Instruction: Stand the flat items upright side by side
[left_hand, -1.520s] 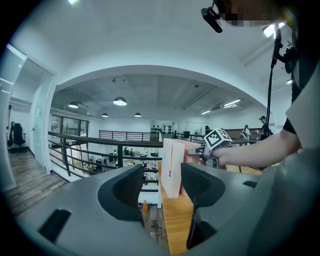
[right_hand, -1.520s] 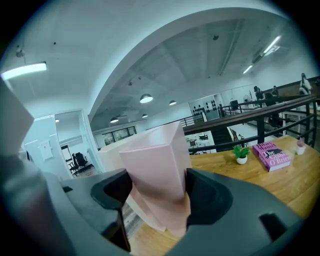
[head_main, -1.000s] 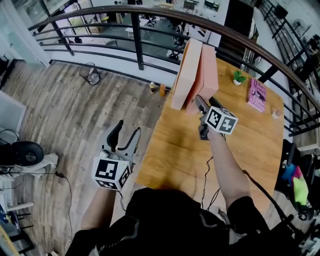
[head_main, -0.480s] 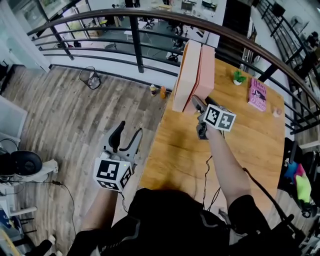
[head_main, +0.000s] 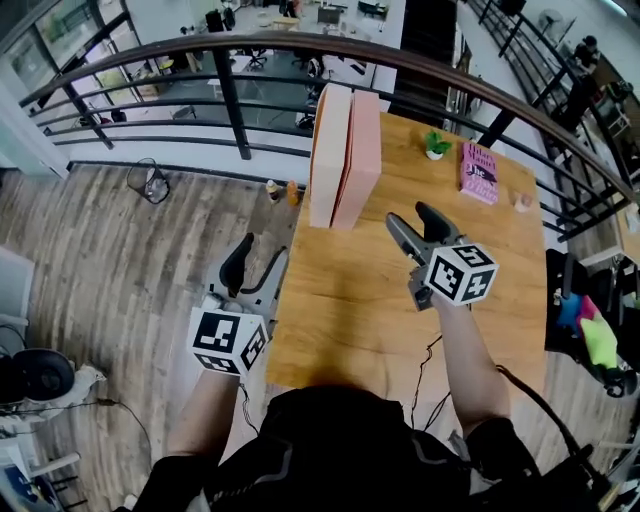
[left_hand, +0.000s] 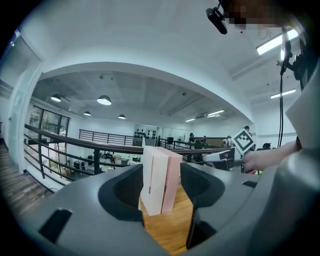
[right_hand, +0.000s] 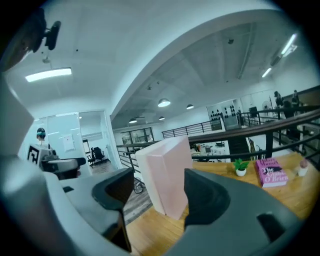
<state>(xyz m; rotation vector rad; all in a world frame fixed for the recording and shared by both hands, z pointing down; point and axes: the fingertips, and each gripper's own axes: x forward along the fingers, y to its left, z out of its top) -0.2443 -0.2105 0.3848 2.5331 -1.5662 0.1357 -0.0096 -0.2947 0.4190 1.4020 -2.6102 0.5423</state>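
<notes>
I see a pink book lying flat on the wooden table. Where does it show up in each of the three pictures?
Head view: upper right, the pink book lies just right of the small plant.
Left gripper view: not in it.
Right gripper view: far right, again right of the plant.
Shared landmark: the two upright pink boxes, seen in all three.

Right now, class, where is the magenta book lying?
In the head view the magenta book lies flat on the table, far right, just right of the potted plant.
</notes>
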